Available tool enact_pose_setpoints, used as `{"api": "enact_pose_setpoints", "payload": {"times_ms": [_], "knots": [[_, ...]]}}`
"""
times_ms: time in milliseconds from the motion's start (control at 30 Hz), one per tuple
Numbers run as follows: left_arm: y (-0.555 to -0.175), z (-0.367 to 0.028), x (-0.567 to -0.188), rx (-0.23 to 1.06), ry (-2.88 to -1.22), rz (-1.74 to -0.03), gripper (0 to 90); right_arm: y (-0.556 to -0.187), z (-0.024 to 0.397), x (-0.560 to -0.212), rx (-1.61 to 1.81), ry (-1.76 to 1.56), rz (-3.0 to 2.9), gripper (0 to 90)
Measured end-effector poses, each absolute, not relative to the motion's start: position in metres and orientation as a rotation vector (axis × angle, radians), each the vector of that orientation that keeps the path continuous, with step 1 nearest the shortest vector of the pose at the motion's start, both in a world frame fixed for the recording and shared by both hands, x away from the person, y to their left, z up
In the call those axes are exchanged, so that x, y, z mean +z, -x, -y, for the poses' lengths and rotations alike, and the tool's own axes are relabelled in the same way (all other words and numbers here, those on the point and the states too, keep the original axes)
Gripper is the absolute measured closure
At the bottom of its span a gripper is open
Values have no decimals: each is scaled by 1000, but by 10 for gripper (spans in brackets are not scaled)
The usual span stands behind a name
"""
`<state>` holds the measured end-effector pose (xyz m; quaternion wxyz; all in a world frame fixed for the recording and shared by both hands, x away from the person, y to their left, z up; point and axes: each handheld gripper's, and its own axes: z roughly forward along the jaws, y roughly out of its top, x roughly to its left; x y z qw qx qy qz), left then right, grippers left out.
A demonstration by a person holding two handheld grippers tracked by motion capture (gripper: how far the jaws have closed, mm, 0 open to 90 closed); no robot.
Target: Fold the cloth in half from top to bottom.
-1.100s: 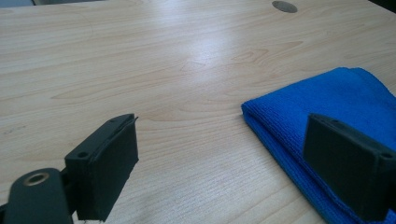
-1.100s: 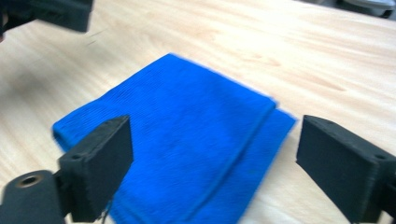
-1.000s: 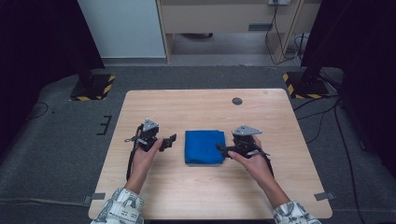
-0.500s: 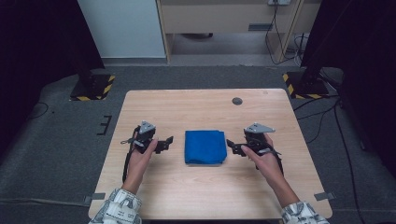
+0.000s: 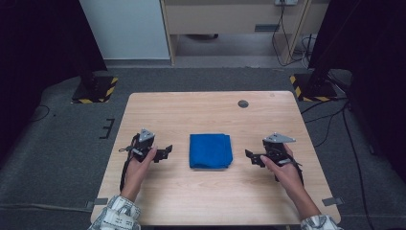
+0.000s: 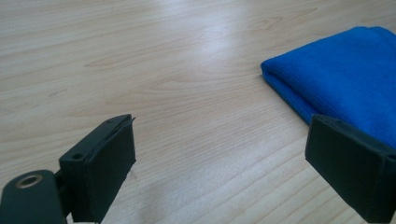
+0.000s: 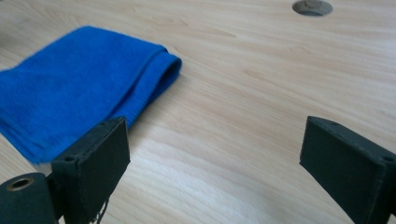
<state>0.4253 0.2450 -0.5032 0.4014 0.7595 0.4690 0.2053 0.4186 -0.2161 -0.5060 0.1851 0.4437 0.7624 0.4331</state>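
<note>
A: Flanking the folded blue microfibre cloth [image 5: 210, 151] mid-bench: left tool [image 5: 165, 152] left of it, right tool [image 5: 250, 157] right, both gaping, empty.

B: Looks finished; next, probably a fresh grasp of an edge.

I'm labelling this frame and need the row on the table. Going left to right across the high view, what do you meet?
Left hand-held gripper, open → folded blue cloth → right hand-held gripper, open. All lie on the wooden table, each gripper apart from the cloth.
</note>
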Motion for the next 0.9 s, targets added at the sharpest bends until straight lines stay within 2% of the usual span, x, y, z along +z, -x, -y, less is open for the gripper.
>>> {"api": "enact_pose_setpoints", "payload": {"times_ms": [533, 900], "knots": [[-426, -257, -521, 506, -2006, -1234, 76, -431, 264, -520, 1161, -1415, -2081, 85], [-429, -259, -532, 493, -2045, -1261, 72, -442, 269, -538, 1032, -1498, -2080, 88]]}}
